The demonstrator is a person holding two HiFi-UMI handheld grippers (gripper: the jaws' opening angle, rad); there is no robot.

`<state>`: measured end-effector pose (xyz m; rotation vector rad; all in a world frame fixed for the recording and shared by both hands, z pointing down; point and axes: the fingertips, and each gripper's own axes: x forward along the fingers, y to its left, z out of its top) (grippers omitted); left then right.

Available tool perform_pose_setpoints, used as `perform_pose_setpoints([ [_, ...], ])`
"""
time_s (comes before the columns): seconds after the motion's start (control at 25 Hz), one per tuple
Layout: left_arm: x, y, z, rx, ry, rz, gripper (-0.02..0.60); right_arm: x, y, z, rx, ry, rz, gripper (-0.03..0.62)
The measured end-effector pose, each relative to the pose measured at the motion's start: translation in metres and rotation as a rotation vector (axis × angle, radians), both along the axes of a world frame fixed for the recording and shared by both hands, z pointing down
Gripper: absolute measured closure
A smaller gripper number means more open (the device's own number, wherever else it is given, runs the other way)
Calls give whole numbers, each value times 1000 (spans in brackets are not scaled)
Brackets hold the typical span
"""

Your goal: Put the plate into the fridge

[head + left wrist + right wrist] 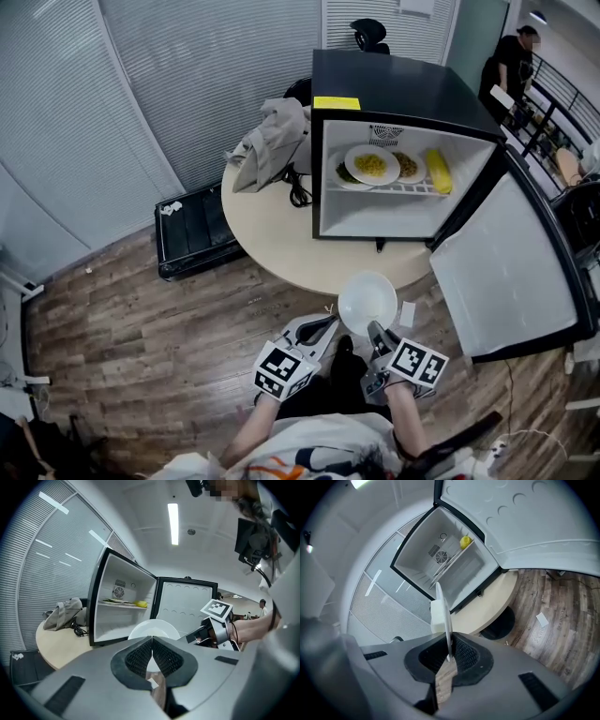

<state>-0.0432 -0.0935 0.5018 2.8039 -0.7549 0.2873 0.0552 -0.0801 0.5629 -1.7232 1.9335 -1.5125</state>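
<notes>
you stand at a round, pale table (272, 234) on a wood-plank floor (122, 337), with grey blinds (141, 75) walling the room behind it. a crumpled grey cloth (267, 141) and a black cable (298, 192) lie on the table's far left. a black case (192, 230) sits on the floor beside the table, and a person (511, 66) stands far off at the back right.

a black fridge (394, 84) stands on the table with its door (506, 272) swung wide to your right. its shelf (403, 187) holds dishes of food (372, 164) and something yellow (438, 171); the space below the shelf is bare.

a yellow label (336, 102) sits on the fridge's top front edge, its writing too small to read. the only other print is the black-and-white square markers on your gripper cubes.

the plate (367, 302) is white and round, so it has no long axis. it lies roughly level, face up, reaching from the jaws towards the fridge. in the head view it overlaps the table's near edge, short of the fridge's open front.

your right gripper (375, 333) has its jaws clamped on the plate's near rim; in the right gripper view the plate shows edge-on between the pads. your left gripper (323, 328) sits just left of the plate, its jaws pressed together with nothing between them.
</notes>
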Motion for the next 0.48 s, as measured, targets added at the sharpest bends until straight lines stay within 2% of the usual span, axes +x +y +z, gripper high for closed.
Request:
perform_pose_setpoints([
  [0.48, -4, -24, 6, -12, -19, -40, 569, 1, -33, 6, -12, -24, -24, 567],
])
